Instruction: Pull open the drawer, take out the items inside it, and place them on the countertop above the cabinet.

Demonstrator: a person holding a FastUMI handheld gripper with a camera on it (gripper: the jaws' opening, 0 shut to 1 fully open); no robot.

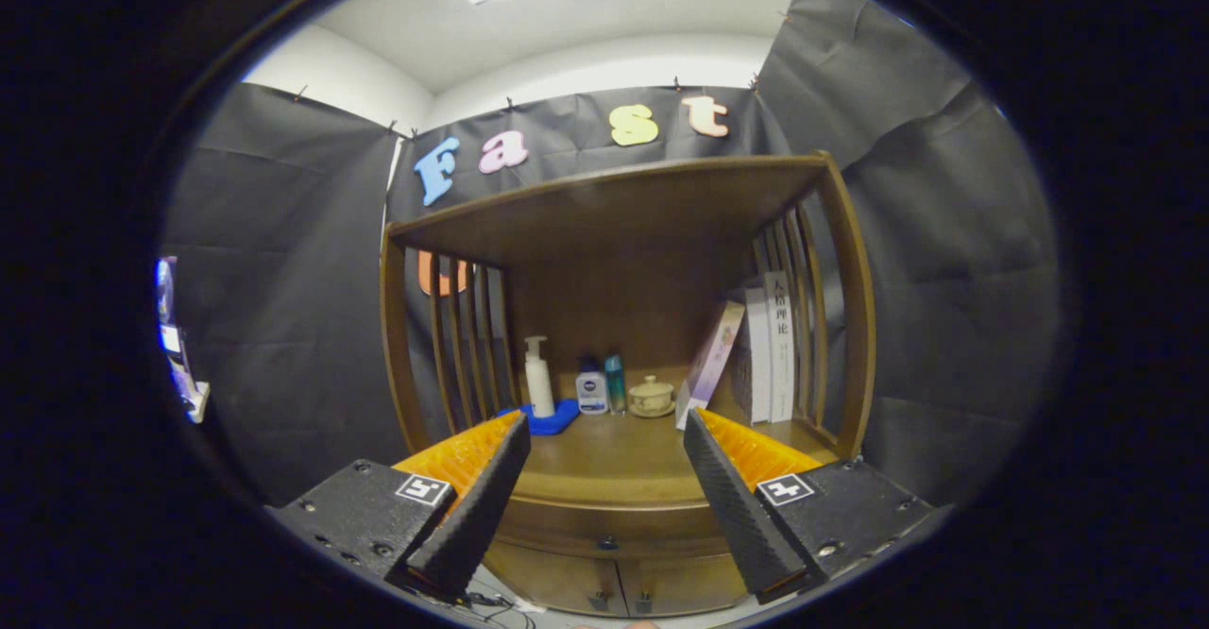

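gripper (604,440): hanging wide open, gripping nothing, facing the cabinet
drawer (609,527): sitting closed under the countertop (614,464)

Pump bottle (538,376) left on countertop (604,459), books (767,350) right, jar (651,397) between, closed drawer (609,527) below, parted jaws before it.

Smooth glossy wooden cabinet (614,478)
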